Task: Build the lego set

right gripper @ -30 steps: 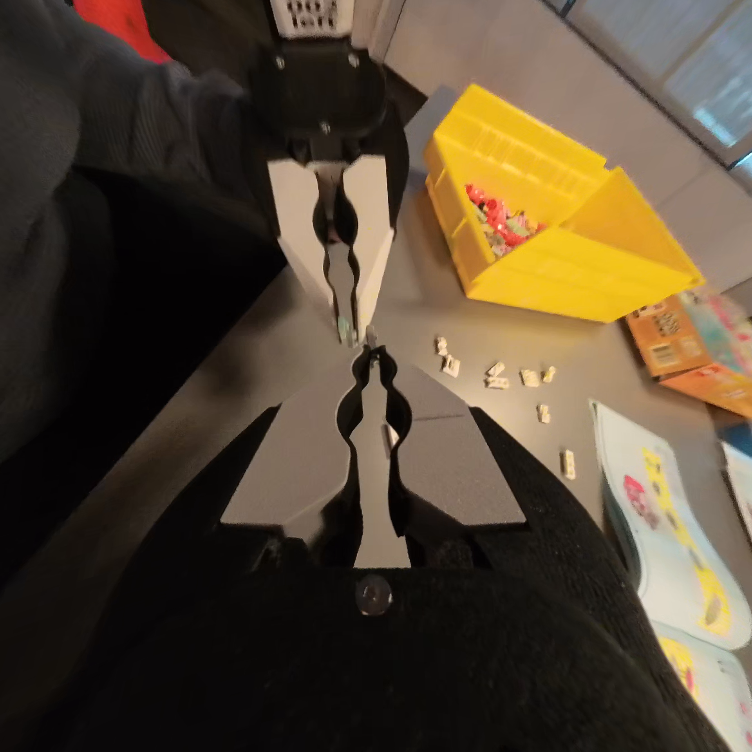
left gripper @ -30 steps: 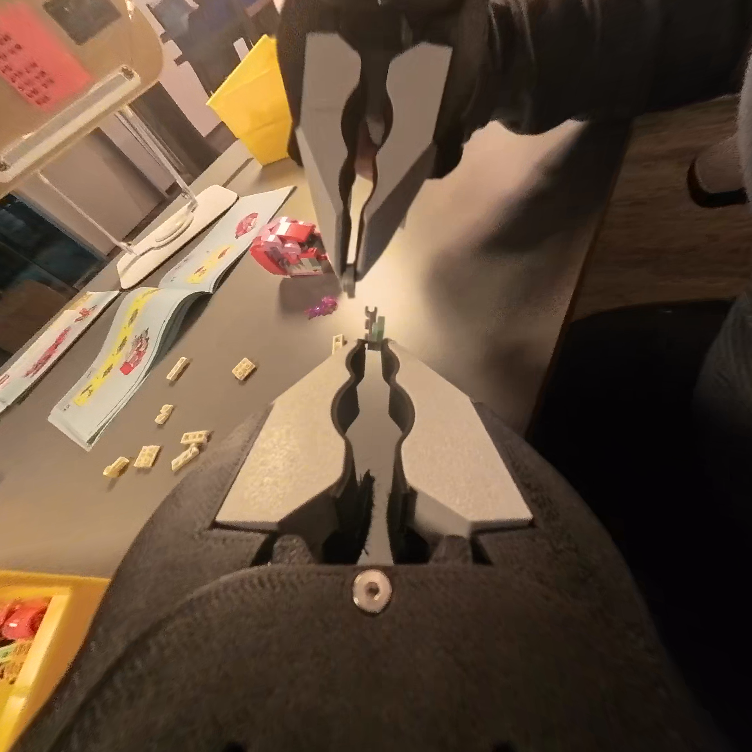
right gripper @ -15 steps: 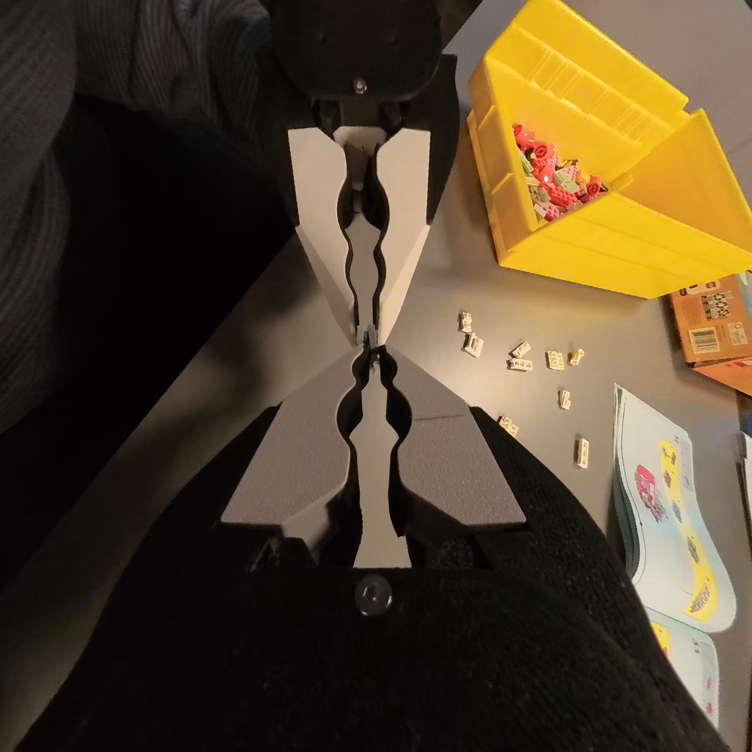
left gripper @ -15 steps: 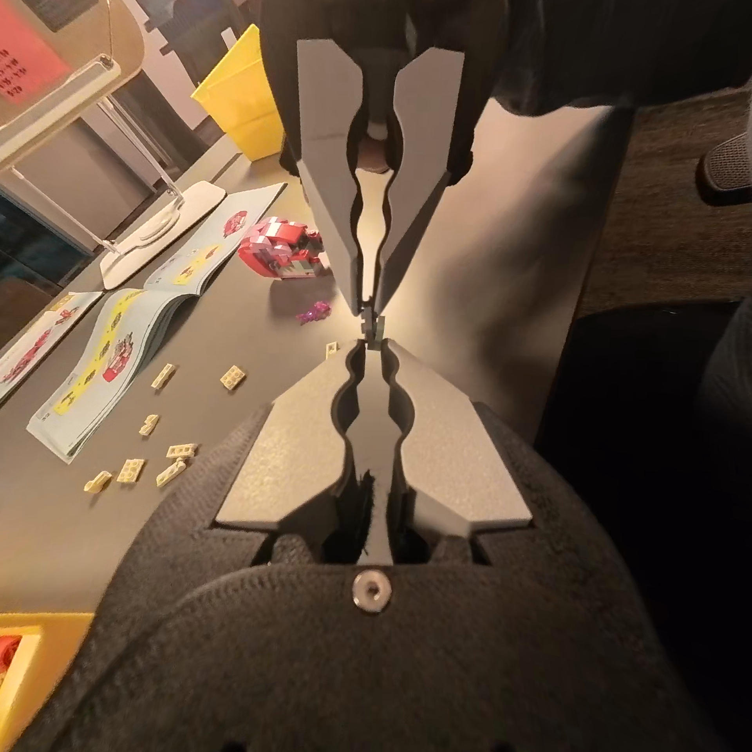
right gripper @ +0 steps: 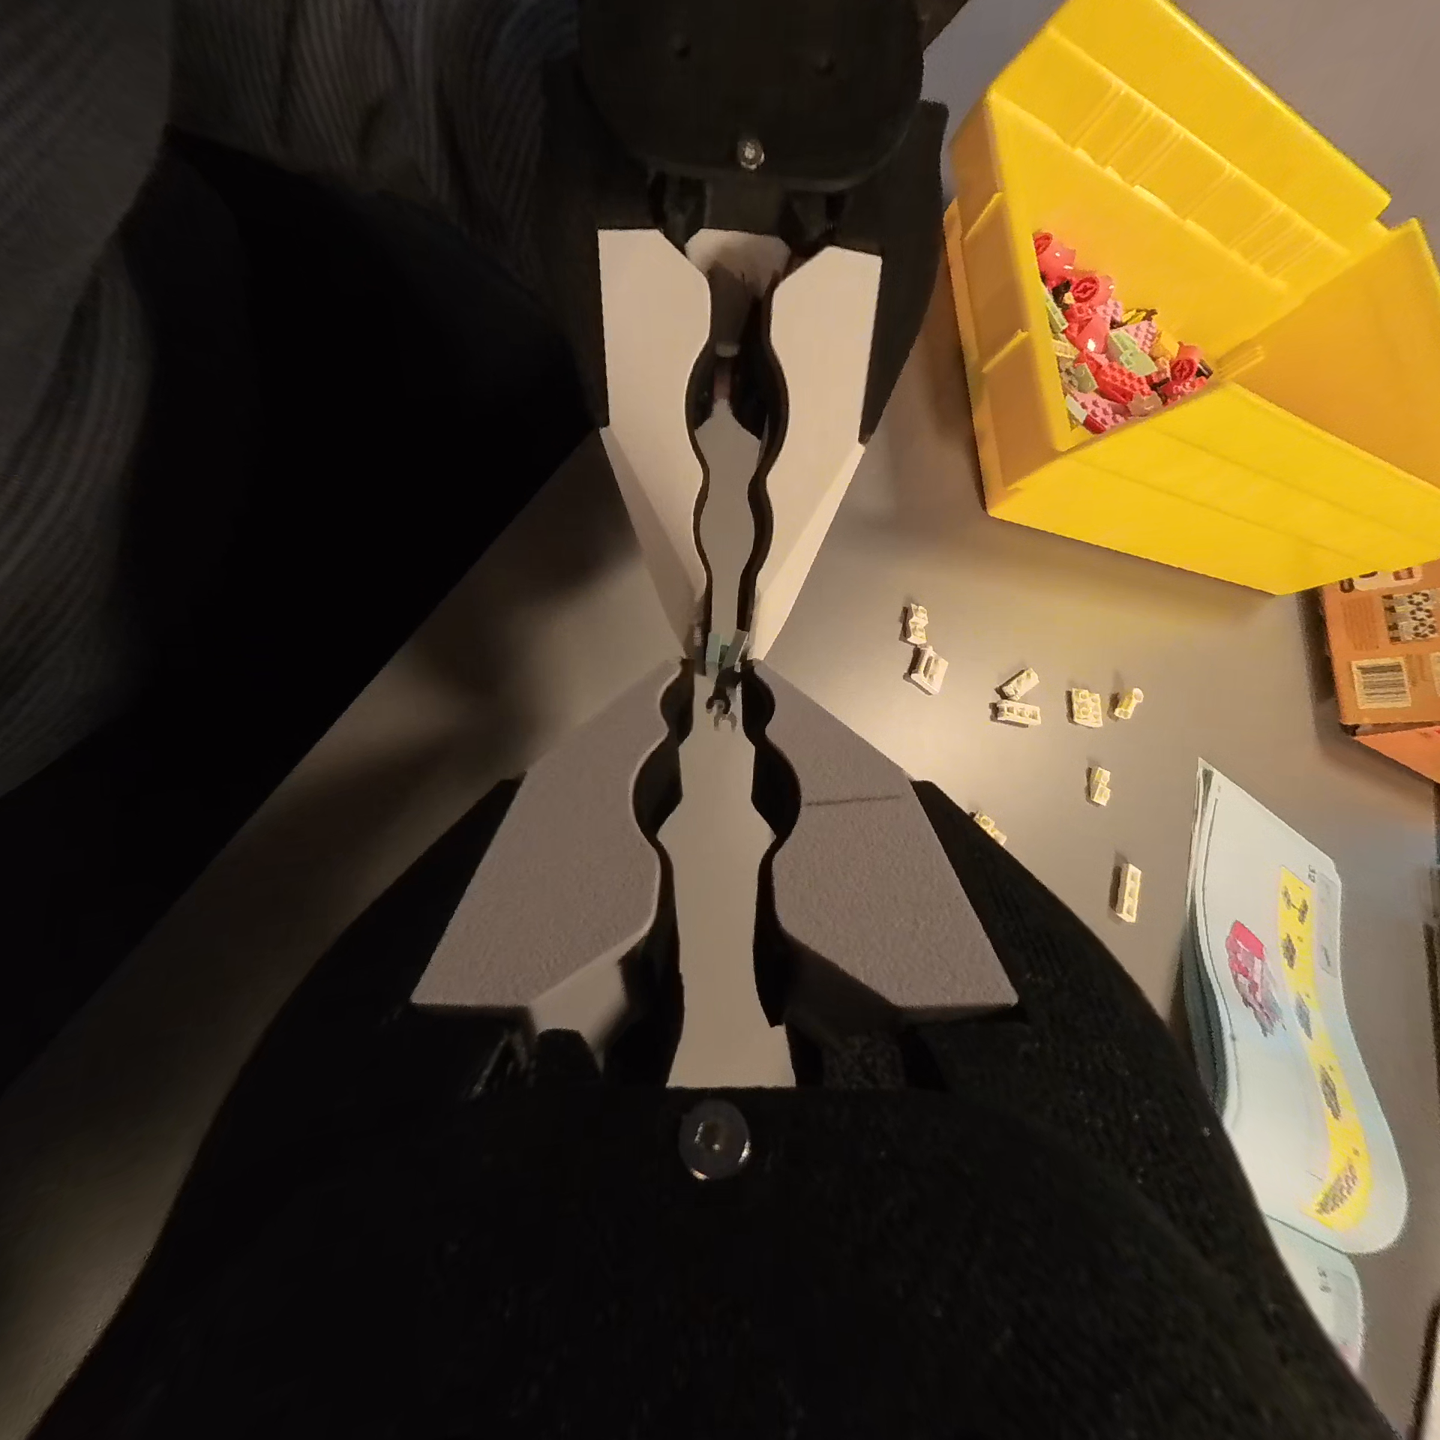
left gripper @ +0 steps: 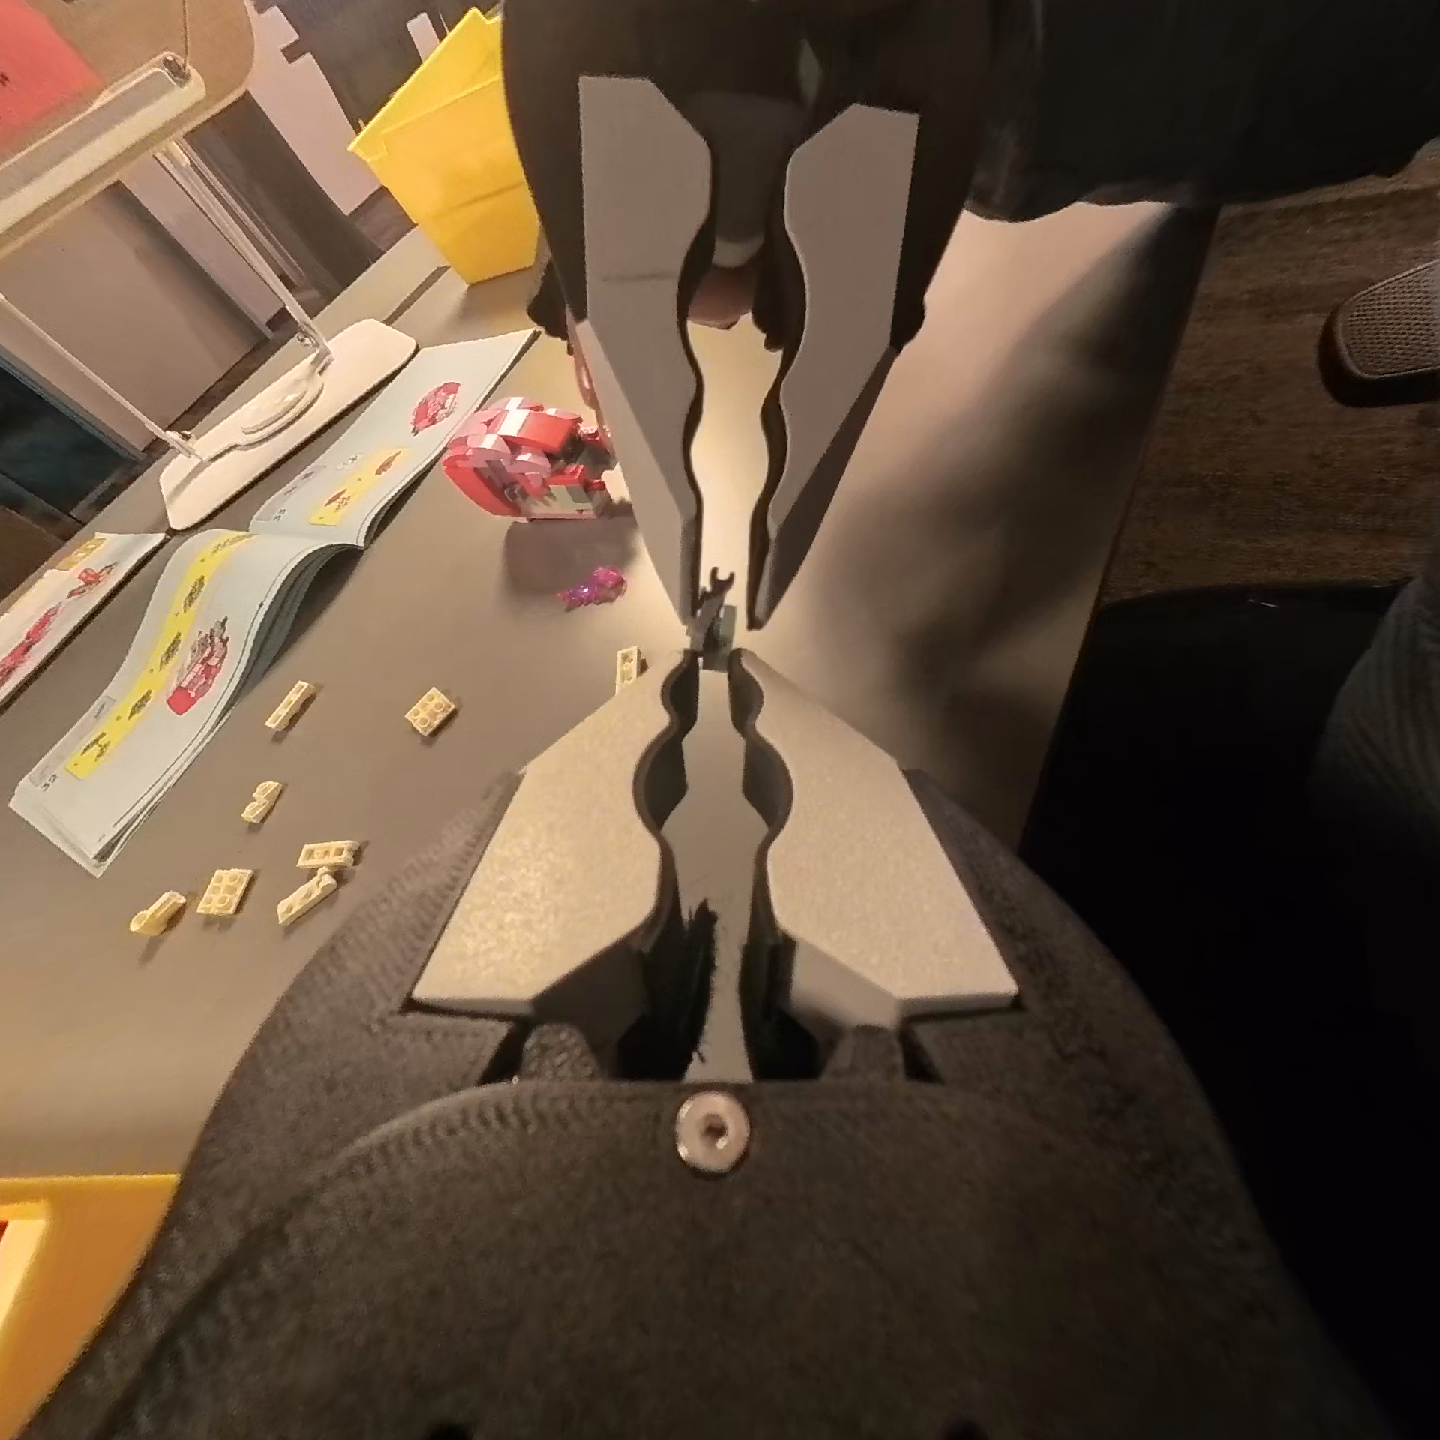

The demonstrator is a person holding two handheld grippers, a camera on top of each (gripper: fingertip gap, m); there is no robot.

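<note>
The small pale green piece sits at the very tips of my left tongs, raised above the grey table near its front edge. A thin black part with a forked end stands out of it, pointing away from the left tongs.

Left tongs: clamped on the green piece. Both fingertips press its sides, and only the extreme tips cover it. My judgement: this is a shallow hold, so squeeze pressure should be kept even and the wrist steady, or the piece could twist.

Right tongs: apart, clamped on nothing. They face the left tongs tip to tip. Their fingers flank the black forked part. One finger lies close beside it in the left wrist view; I cannot tell whether it touches. The other finger stands clear. My judgement: any sideways motion here would load the thin black part, so the two tools should be kept in line.

Surroundings:
- Magenta piece and a red brick model, beyond the tips to the left.
- Tan plates, loose on the table.
- Open instruction booklet, farther left.
- Yellow bin with mixed bricks, well apart.
- Cardboard box, beside the bin.
</note>
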